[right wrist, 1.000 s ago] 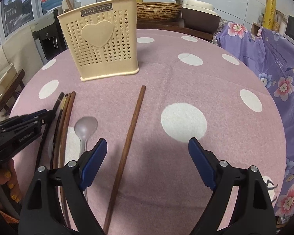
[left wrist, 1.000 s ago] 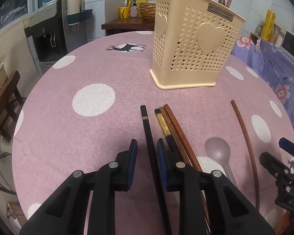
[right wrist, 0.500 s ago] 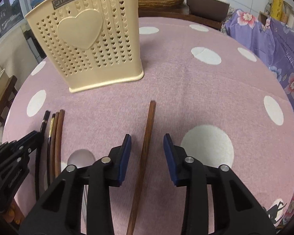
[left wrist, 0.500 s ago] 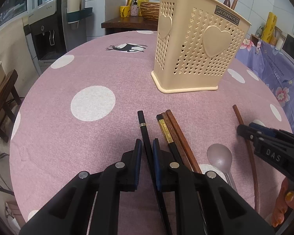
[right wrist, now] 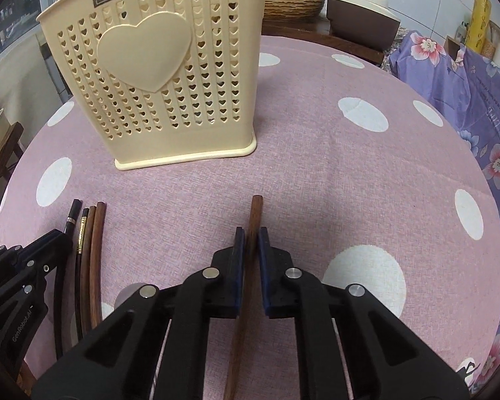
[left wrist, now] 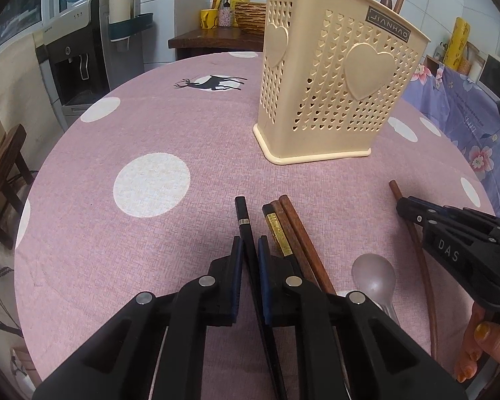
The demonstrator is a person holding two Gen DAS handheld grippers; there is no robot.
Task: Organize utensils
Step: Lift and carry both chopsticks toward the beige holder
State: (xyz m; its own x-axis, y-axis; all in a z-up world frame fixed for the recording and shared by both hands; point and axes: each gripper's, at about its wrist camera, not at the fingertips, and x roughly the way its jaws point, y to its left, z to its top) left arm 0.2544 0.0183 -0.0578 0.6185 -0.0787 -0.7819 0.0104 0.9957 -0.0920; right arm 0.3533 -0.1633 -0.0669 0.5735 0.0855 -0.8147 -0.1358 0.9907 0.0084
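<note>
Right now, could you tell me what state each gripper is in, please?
Left gripper: shut on the black chopstick.
Right gripper: jaws have just closed, shut on the brown chopstick.

Utensil holder point(right wrist: 156, 76) behind chopsticks point(right wrist: 90, 260) on table point(right wrist: 316, 173) — spoon point(left wrist: 373, 275) right of them

We are reading "JIANHAO" on a dark plate near the top rim of the cream utensil holder point(left wrist: 330, 76), appearing upside down in both views. We are seeing "DAS" in pale letters on the right gripper point(left wrist: 404, 207) body. "GenRobot.AI" is running along the left gripper point(right wrist: 55, 236) body. Other background labels are staying too blurred to read.
</note>
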